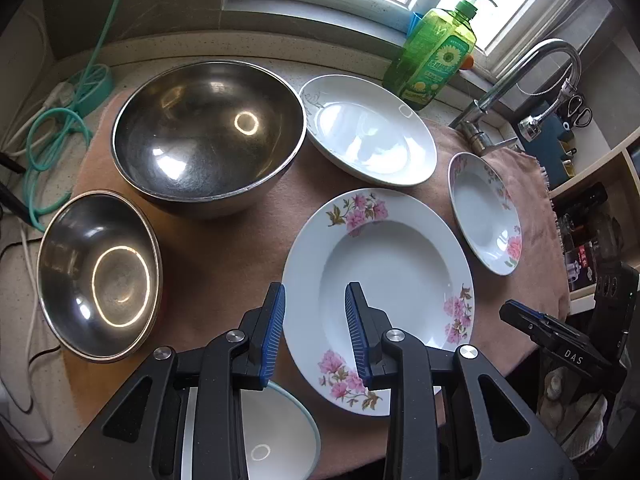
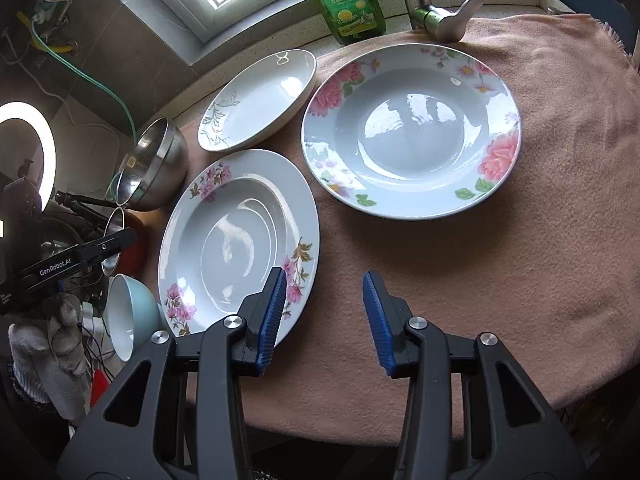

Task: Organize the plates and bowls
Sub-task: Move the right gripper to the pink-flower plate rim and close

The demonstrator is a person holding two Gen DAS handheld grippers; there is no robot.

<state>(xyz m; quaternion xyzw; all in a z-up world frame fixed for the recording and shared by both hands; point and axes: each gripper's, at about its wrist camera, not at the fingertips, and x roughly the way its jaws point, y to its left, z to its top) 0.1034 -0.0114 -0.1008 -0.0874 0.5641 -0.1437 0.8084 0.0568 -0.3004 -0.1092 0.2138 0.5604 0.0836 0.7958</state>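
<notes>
We see both tools released and holding nothing. The left tool (image 1: 316,332) hovers over the near rim of the pink-flowered plate (image 1: 400,240), which lies on the pink towel (image 1: 224,248) near the worktop's front edge. The right tool (image 2: 326,316) hangs above bare towel just beside that plate. Toward the back edge sit the grey-sprig plate (image 1: 368,128) and the large steel bowl (image 1: 208,132); the small steel bowl (image 1: 100,276) sits at the left edge, and the rose plate (image 2: 412,128) toward the right, near the faucet (image 2: 432,8).

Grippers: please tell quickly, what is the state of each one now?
Left gripper: open, holding nothing.
Right gripper: open, holding nothing.
</notes>
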